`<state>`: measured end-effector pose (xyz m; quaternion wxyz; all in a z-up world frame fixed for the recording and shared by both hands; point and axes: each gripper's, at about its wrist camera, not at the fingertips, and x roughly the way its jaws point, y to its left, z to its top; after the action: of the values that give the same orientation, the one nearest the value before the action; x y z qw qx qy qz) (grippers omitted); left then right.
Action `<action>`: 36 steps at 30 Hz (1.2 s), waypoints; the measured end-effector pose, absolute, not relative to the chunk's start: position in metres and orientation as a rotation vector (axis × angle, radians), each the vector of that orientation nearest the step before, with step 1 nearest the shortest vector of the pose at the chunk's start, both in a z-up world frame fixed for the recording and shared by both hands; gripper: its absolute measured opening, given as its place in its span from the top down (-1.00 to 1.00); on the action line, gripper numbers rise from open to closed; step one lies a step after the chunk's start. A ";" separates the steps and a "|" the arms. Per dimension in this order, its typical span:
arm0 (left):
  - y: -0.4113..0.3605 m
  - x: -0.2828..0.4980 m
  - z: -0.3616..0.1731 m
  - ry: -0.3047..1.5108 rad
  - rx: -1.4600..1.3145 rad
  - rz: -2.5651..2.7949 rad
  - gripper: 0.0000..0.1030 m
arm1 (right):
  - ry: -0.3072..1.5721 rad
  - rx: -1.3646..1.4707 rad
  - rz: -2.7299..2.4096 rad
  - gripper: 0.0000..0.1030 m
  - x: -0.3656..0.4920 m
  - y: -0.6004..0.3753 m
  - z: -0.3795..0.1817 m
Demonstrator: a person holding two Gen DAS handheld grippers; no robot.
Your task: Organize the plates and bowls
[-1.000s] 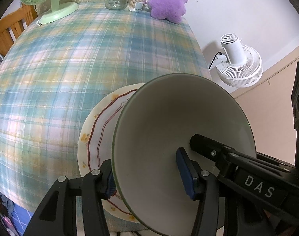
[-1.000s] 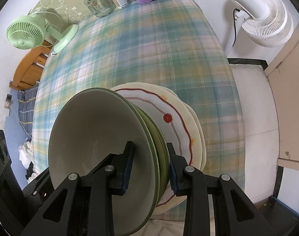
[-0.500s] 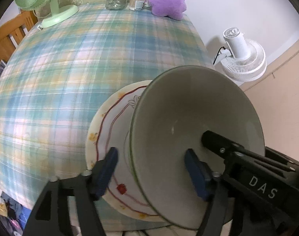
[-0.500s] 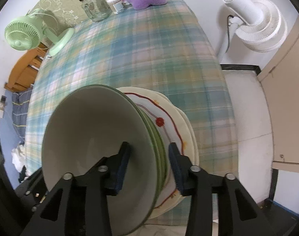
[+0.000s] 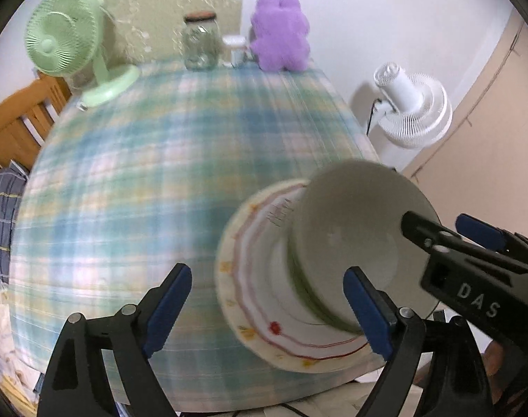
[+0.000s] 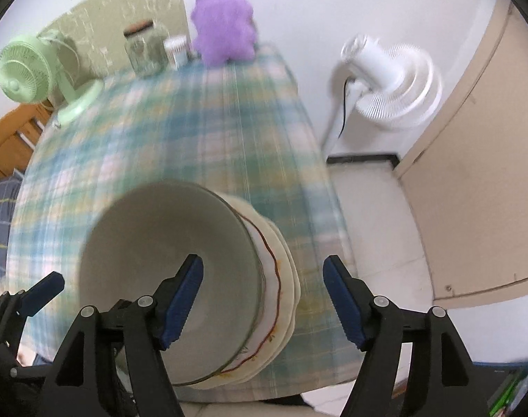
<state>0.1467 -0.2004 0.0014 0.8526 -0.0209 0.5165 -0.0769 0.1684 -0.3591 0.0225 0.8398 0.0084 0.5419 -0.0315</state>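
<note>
Cream bowls with green outsides are nested on a stack of cream plates with a red wavy line, at the near right corner of the plaid table. My left gripper hovers above the stack's left side, its jaws opening and no pad touching the bowl. In the right wrist view the bowls and plates sit below my right gripper. Its jaws are opening too, astride the bowls' right rim without pressing it. Each gripper shows in the other's view: right gripper, left gripper.
At the table's far edge stand a green desk fan, a glass jar, a small white container and a purple plush toy. A white floor fan stands right of the table, a wooden chair left.
Both grippers were shut on the top bowl's rim; they have let go, opened and lifted back. The bowl now rests level in the stack on the plates.
</note>
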 end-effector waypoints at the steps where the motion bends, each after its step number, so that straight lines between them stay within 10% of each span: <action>1: -0.192 0.143 0.007 1.065 -0.041 -0.156 -0.75 | 1.127 0.018 -0.071 -0.44 0.166 -0.355 0.028; 36: 0.006 0.018 -0.010 0.665 -0.018 -0.016 -0.94 | 0.720 0.052 0.033 -0.64 0.026 -0.167 0.013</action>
<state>0.0181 0.0055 -0.0101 0.9452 -0.0089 0.3264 -0.0076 0.0256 -0.1672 0.0127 0.9354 0.0255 0.3523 0.0164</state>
